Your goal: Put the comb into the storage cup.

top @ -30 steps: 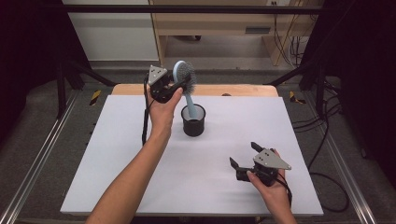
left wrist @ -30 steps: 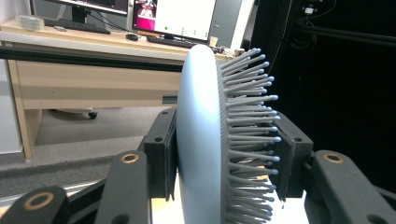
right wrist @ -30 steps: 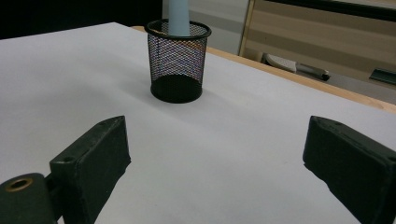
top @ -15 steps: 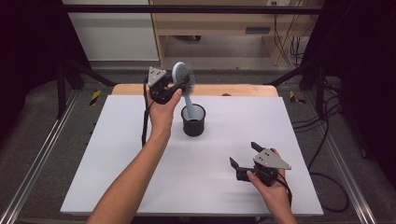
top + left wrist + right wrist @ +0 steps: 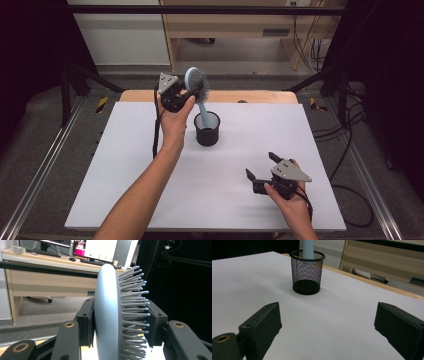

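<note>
My left gripper point(image 5: 186, 96) clamped on the blue hairbrush point(image 5: 196, 85) head, handle down in the black mesh cup point(image 5: 207, 129) mid-desk point(image 5: 125, 160) — my right gripper point(image 5: 262, 169) spread wide, grasping nothing, low near the desk's front edge.

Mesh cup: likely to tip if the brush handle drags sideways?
Probably yes. The mesh cup is open wire, so likely light. It stands free, nothing bracing it. The brush, clamped in the left gripper, has its handle leaning inside, so a sideways pull could lever the rim.
</note>
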The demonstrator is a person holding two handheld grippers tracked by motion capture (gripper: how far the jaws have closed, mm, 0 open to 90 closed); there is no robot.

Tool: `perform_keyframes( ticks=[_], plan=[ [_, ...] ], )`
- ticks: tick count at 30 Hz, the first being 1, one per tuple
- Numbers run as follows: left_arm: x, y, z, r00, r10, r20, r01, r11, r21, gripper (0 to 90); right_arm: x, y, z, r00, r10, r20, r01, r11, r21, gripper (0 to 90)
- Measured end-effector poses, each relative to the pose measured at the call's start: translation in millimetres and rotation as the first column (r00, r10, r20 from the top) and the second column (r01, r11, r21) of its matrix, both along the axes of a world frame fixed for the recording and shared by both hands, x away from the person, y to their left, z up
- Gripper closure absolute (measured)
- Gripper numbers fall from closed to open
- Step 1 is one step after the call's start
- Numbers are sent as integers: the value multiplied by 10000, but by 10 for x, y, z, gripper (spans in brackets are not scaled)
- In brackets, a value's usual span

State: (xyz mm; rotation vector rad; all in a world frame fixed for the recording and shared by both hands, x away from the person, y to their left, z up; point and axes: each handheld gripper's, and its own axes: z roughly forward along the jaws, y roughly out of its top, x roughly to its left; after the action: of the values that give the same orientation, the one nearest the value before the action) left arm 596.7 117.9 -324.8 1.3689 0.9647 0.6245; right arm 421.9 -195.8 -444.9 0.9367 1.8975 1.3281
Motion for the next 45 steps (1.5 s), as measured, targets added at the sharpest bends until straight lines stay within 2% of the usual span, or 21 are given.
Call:
perform_keyframes(
  ticks=[40, 45],
  plan=[
    [37, -61, -207, 9991, -169, -377, 181, 9993, 315, 498, 1, 6, -1, 10000, 30, 10, -30, 10000, -59, 75],
    [44, -59, -234, 9988, -168, -458, 172, 9998, 95, 498, 1, 4, -1, 10000, 12, -11, -12, 10000, -48, 75]
  ],
)
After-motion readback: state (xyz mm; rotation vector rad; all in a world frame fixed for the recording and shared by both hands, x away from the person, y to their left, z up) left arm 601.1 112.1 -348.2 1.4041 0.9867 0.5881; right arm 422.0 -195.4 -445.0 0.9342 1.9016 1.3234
